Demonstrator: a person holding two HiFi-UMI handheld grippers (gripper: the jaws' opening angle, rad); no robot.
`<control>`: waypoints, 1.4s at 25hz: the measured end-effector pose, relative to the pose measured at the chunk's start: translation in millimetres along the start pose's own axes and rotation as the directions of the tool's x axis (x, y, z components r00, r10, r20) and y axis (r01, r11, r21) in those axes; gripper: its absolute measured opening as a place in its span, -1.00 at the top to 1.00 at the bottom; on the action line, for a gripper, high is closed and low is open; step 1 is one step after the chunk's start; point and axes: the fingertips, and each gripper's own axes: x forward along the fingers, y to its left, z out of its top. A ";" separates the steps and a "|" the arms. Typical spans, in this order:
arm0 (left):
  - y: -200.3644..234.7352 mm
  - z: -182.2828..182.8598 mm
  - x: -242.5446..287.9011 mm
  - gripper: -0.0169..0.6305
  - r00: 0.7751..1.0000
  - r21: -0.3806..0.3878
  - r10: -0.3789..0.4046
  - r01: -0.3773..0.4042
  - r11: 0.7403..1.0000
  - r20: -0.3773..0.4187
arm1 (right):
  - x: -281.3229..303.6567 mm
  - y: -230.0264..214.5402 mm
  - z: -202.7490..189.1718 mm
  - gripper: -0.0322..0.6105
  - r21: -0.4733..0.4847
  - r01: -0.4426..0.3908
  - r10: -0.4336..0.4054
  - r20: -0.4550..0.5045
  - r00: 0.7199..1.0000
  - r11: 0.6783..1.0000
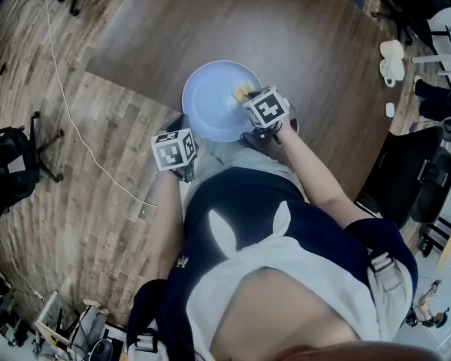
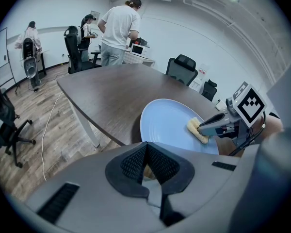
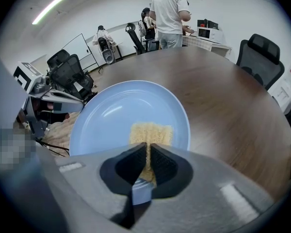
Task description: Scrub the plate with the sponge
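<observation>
Sponge [image 3: 151, 131], yellow and coarse, was pinched edge-on between the jaws of the right gripper [image 3: 148, 154], its free end sticking out ahead of the fingertips and lying flat on the plate [image 3: 111, 110]. Plate was pale blue and round, directly under and ahead of that gripper, resting on the dark brown table [image 1: 308, 36] close to the table's near edge. In the head view the sponge [image 1: 243, 91] sat on the plate's right-hand part, just in front of the right gripper's marker cube [image 1: 267, 107]. Left gripper [image 2: 146, 152] had its jaws pressed together; a bit of tan showed through the gap lower down, but I could not make out what it was. From its own view the plate [image 2: 167, 123] lay just beyond its tips and a little to the right, with the sponge [image 2: 196, 131] and the right gripper [image 2: 203, 128] farther right across the plate. Left gripper's tip came just beside the plate's near-left rim; contact could not be judged. Beyond the table, ahead of both grippers, a person in a white shirt [image 2: 119, 28] stood at a counter, office chairs [image 2: 183, 68] nearby. Off to the left gripper's left, a white cable [image 1: 75, 126] trailed over the wooden floor [image 1: 98, 224].
</observation>
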 end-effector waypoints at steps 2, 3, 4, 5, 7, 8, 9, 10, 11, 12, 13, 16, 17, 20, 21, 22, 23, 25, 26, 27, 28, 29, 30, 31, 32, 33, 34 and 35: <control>1.1 0.2 -0.4 0.94 1.000 -0.001 -0.001 0.001 1.000 -0.001 | 0.3 6.9 -2.2 0.82 -0.005 -0.014 0.014 -0.008 1.000 1.000; 1.3 0.2 -0.2 0.94 1.000 -0.001 -0.002 0.002 1.000 0.000 | 1.1 10.3 -3.5 0.82 -0.004 -0.022 0.022 -0.011 1.000 1.000; 1.5 0.2 0.1 0.94 1.000 -0.002 -0.003 0.003 1.000 0.000 | 1.9 13.7 -4.8 0.82 -0.001 -0.030 0.030 -0.014 0.999 1.000; 1.8 0.3 0.4 0.94 1.000 -0.002 -0.003 0.003 1.000 0.000 | 2.7 17.1 -6.1 0.82 0.003 -0.037 0.037 -0.017 0.999 0.999; 2.8 0.6 0.3 0.94 1.000 -0.001 -0.003 0.003 1.000 0.000 | 2.4 23.7 -8.5 0.82 0.005 -0.041 0.041 -0.032 0.999 0.999; 3.3 0.6 -0.3 0.94 1.000 0.000 -0.003 0.003 1.000 0.001 | 1.9 28.0 -9.5 0.82 0.004 -0.045 0.045 -0.039 0.998 0.999; 3.9 0.6 -0.9 0.94 1.000 0.000 -0.002 0.002 1.000 0.001 | 1.4 32.9 -10.7 0.82 0.001 -0.051 0.051 -0.046 0.998 0.999; 4.3 0.5 -1.5 0.94 1.000 0.000 -0.002 0.002 1.000 0.001 | 0.9 37.9 -12.0 0.82 -0.004 -0.057 0.057 -0.053 0.997 0.998; 4.5 0.4 -1.8 0.94 1.000 -0.001 -0.002 0.002 1.000 0.002 | 0.8 42.7 -13.1 0.82 -0.010 -0.064 0.064 -0.058 0.996 0.998; 4.4 0.3 -2.0 0.94 1.000 -0.001 -0.002 0.002 1.000 0.003 | 1.1 47.3 -14.2 0.82 -0.016 -0.072 0.070 -0.061 0.996 0.997; 4.2 0.4 -2.1 0.94 1.000 -0.001 -0.003 0.003 1.000 0.004 | 1.4 51.9 -15.2 0.82 -0.022 -0.079 0.078 -0.063 0.995 0.997; 3.5 0.0 -1.9 0.94 1.000 0.001 -0.003 0.003 1.000 0.005 | 2.5 65.7 -18.1 0.82 -0.037 -0.102 0.099 -0.070 0.993 0.994; 3.5 -0.3 -1.5 0.94 1.000 0.002 -0.003 0.003 1.000 0.005 | 3.3 69.8 -18.4 0.82 -0.044 -0.109 0.105 -0.070 0.992 0.993; 3.8 -1.0 -0.8 0.94 1.000 0.004 -0.002 0.002 1.000 0.005 | 5.9 82.0 -17.9 0.82 -0.065 -0.130 0.126 -0.067 0.990 0.989; 4.1 -1.4 -0.7 0.94 1.000 0.003 -0.002 0.002 1.000 0.006 | 6.7 85.8 -17.8 0.82 -0.069 -0.139 0.134 -0.066 0.989 0.988; 4.3 -1.7 -0.9 0.94 1.000 0.003 -0.002 0.002 1.000 0.006 | 7.3 89.8 -17.8 0.82 -0.072 -0.150 0.146 -0.064 0.987 0.986; 4.4 -1.5 -1.3 0.94 1.000 0.002 -0.002 0.002 1.000 0.007 | 7.8 94.5 -17.4 0.82 -0.076 -0.167 0.163 -0.059 0.985 0.983; 4.4 -0.8 -2.8 0.94 1.000 0.003 -0.001 0.001 1.000 0.007 | 8.7 105.0 -16.7 0.82 -0.094 -0.204 0.201 -0.046 0.979 0.974; 4.0 -0.9 -2.9 0.94 1.000 0.003 -0.002 0.002 1.000 0.007 | 8.9 109.4 -16.6 0.82 -0.111 -0.216 0.213 -0.039 0.976 0.970; 3.4 -1.5 -2.5 0.94 1.000 0.002 -0.003 0.003 1.000 0.007 | 8.9 112.9 -16.5 0.82 -0.134 -0.220 0.218 -0.034 0.975 0.966; 2.8 -2.1 -1.9 0.94 1.000 0.000 -0.004 0.004 1.000 0.007 | 8.9 116.0 -16.1 0.82 -0.161 -0.220 0.219 -0.029 0.975 0.962; 2.7 -2.3 -1.6 0.94 1.000 -0.001 -0.005 0.005 1.000 0.007 | 9.2 119.0 -15.0 0.82 -0.188 -0.219 0.219 -0.023 0.975 0.957; 3.0 -1.9 -1.7 0.94 1.000 -0.001 -0.004 0.004 1.000 0.007 | 9.8 122.1 -13.1 0.82 -0.213 -0.219 0.220 -0.017 0.975 0.952; 3.6 -1.2 -1.9 0.94 1.000 -0.001 -0.004 0.004 1.000 0.008 | 10.2 125.6 -11.1 0.82 -0.233 -0.221 0.224 -0.011 0.974 0.947; 4.1 -0.8 -2.1 0.94 1.000 -0.001 -0.004 0.004 1.000 0.009 | 10.3 129.4 -9.3 0.82 -0.248 -0.225 0.231 -0.006 0.973 0.942; 4.3 -0.7 -2.2 0.94 1.000 0.000 -0.004 0.004 1.000 0.010 | 9.9 132.9 -8.0 0.82 -0.261 -0.229 0.236 -0.004 0.972 0.938; 4.3 -0.9 -2.1 0.94 1.000 0.001 -0.003 0.003 1.000 0.010 | 9.2 135.5 -7.4 0.82 -0.275 -0.229 0.237 -0.003 0.971 0.934; 4.1 -1.6 -1.8 0.94 1.000 0.001 -0.003 0.003 1.000 0.010 | 8.4 137.2 -7.3 0.82 -0.292 -0.225 0.234 -0.003 0.972 0.930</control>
